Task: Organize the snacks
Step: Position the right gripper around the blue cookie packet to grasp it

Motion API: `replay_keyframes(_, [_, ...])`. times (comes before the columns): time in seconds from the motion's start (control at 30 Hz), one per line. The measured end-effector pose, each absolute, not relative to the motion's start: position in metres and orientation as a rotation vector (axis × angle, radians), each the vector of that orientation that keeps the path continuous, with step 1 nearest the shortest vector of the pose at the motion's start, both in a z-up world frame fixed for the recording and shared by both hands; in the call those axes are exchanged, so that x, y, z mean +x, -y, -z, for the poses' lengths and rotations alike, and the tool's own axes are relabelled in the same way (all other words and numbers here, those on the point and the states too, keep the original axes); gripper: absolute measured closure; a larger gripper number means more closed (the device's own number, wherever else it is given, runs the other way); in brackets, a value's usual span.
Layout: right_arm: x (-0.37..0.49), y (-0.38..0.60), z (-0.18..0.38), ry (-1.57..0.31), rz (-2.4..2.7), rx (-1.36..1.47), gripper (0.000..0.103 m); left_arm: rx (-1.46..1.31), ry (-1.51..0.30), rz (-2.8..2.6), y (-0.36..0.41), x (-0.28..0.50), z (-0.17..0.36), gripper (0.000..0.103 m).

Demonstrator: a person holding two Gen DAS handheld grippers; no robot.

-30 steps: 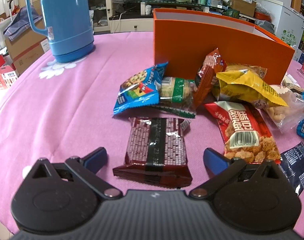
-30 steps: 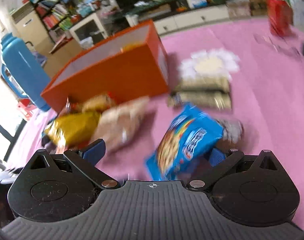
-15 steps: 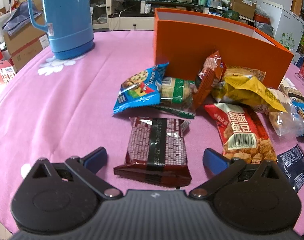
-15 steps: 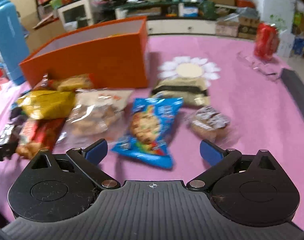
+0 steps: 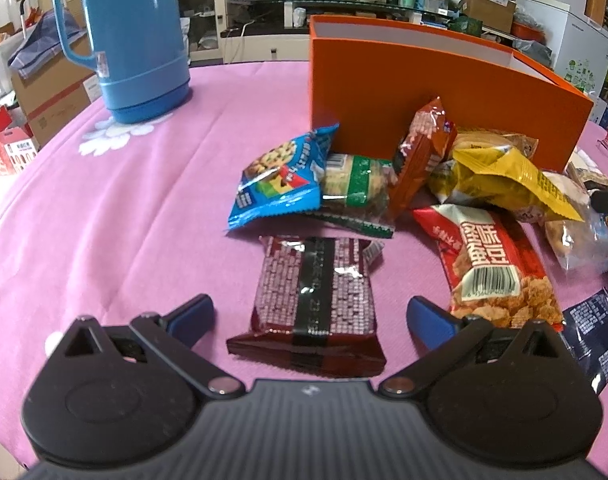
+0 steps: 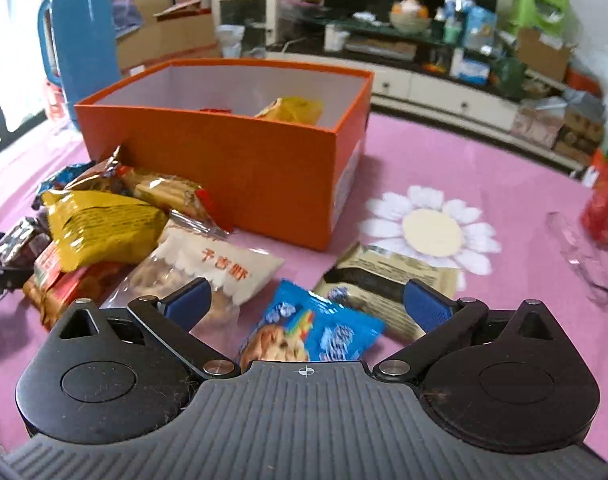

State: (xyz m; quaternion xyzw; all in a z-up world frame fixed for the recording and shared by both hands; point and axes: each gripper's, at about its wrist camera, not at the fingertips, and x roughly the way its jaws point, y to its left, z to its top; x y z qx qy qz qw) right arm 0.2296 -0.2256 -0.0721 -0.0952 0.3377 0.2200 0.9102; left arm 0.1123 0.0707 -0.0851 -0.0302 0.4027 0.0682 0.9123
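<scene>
An orange box (image 5: 431, 96) stands on the pink tablecloth, also in the right wrist view (image 6: 240, 168), with a yellow packet (image 6: 292, 110) inside. Several snack packets lie in front of it. My left gripper (image 5: 309, 314) is open, its jaws either side of a dark red wafer packet (image 5: 313, 300). Beyond lie a blue cookie bag (image 5: 282, 178), a green-banded packet (image 5: 357, 188), a yellow bag (image 5: 507, 180) and a red packet (image 5: 491, 264). My right gripper (image 6: 305, 300) is open and empty over a blue cookie bag (image 6: 311, 330), between a clear cracker bag (image 6: 208, 276) and a beige bar (image 6: 387, 280).
A blue thermos (image 5: 138, 36) stands at the table's far left. A red can (image 6: 605, 200) and a clear plastic piece (image 6: 579, 248) sit at the right. A dark blue packet (image 5: 591, 332) lies by the table edge. Furniture and boxes surround the table.
My right gripper has let go of the blue cookie bag, opened wide and swung to face the box. My left gripper has eased slightly forward over the wafer packet.
</scene>
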Motion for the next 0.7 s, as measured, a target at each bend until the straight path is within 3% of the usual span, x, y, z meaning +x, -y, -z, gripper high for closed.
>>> replay_keyframes(0.37, [0.249,0.235,0.085,-0.749,-0.55,-0.052,0.019,-0.072,-0.845,-0.153,-0.07,0.114,0.084,0.0])
replay_keyframes(0.7, [0.197,0.246,0.092,-0.908,-0.613,0.132,0.019,-0.086,-0.846,-0.135,-0.073,0.109,0.083,0.0])
